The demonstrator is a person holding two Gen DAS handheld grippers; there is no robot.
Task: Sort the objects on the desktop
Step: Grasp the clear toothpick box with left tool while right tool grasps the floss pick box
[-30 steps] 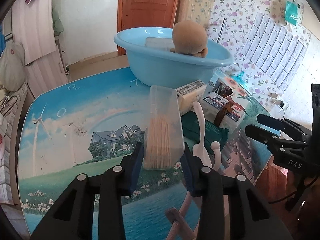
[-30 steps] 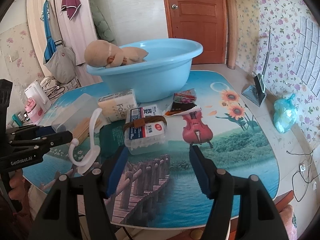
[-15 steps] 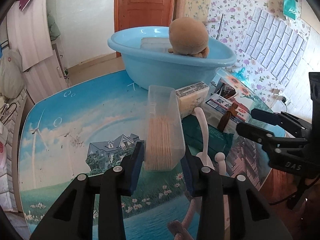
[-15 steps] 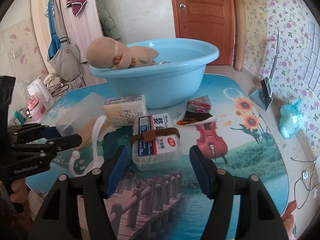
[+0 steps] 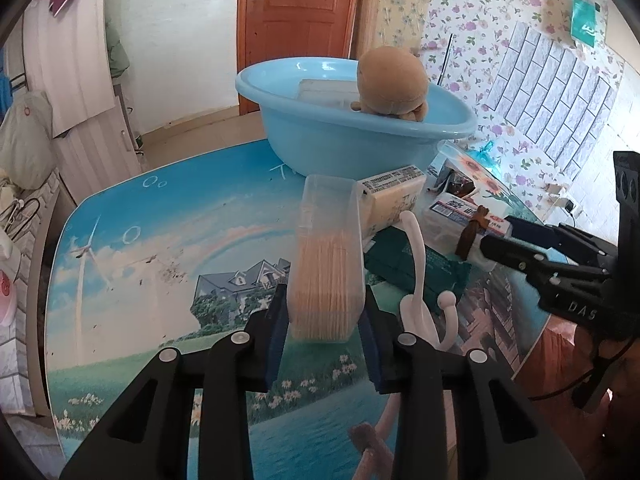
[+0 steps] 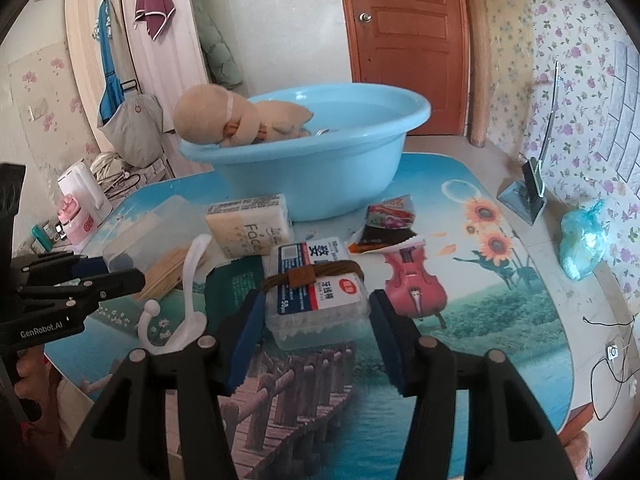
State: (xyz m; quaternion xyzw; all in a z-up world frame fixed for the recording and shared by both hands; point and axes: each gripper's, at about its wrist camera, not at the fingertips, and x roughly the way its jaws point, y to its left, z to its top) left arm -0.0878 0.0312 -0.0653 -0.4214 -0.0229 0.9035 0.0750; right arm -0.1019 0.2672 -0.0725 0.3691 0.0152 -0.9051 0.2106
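A clear box of wooden sticks lies on the picture-printed table. My left gripper has its blue pads pressed against the near end of this box, shut on it. A cotton swab box with a brown band lies between the pads of my open right gripper, with a gap on each side. Behind them stands a blue basin holding a tan plush toy. In the right wrist view the left gripper shows at the left, on the stick box.
A tissue pack, a white hook, a dark green packet and a snack packet crowd the space between the two boxes and the basin. A phone stand and a blue bag sit at the right edge.
My right gripper has moved forward until its pads flank the cotton swab box. My left gripper has crept forward along the stick box and its pads have narrowed onto it.
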